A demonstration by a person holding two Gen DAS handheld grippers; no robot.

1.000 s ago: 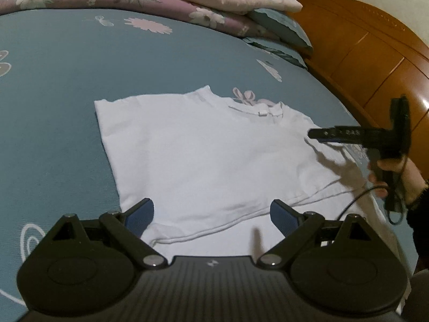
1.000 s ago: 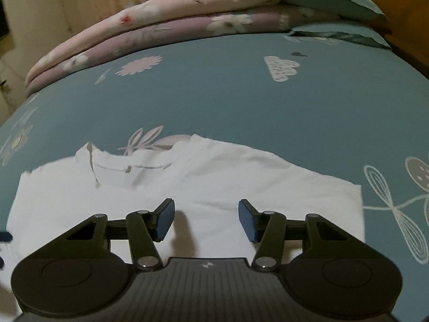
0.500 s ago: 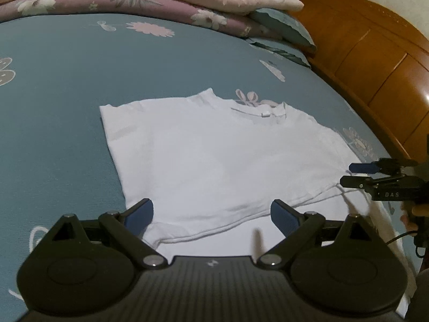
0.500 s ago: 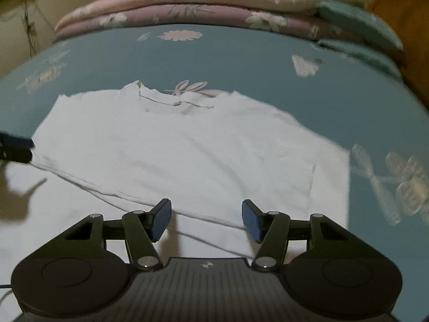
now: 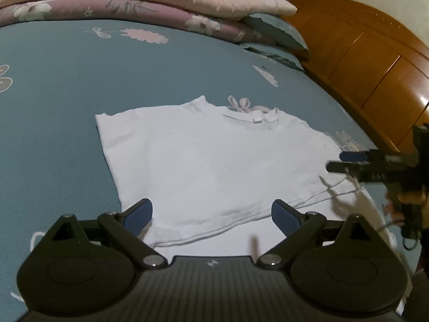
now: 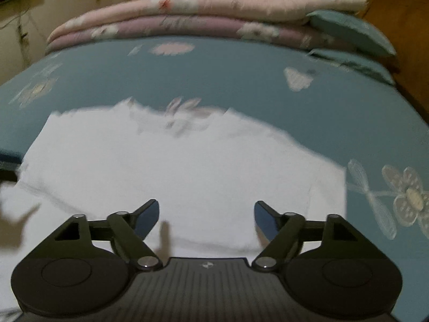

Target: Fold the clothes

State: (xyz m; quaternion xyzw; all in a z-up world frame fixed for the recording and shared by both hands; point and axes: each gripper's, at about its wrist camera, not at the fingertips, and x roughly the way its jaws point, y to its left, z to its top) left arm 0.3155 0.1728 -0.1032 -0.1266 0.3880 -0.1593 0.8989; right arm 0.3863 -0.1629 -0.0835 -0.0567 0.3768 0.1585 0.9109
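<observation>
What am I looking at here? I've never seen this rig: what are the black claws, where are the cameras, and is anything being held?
Each picture comes from a camera mounted on a handheld two-finger gripper, looking forward along its fingers. The left gripper and right gripper are both open and hold nothing. A white T-shirt, partly folded, lies on a blue flowered bedsheet. Folded quilts are stacked at the far edge, and a wooden headboard stands on the right. The left view also shows the right gripper, held in a person's hand.

White T-shirt, flat on blue floral bed sheet; left claw open at hem; right claw over its right edge.
</observation>
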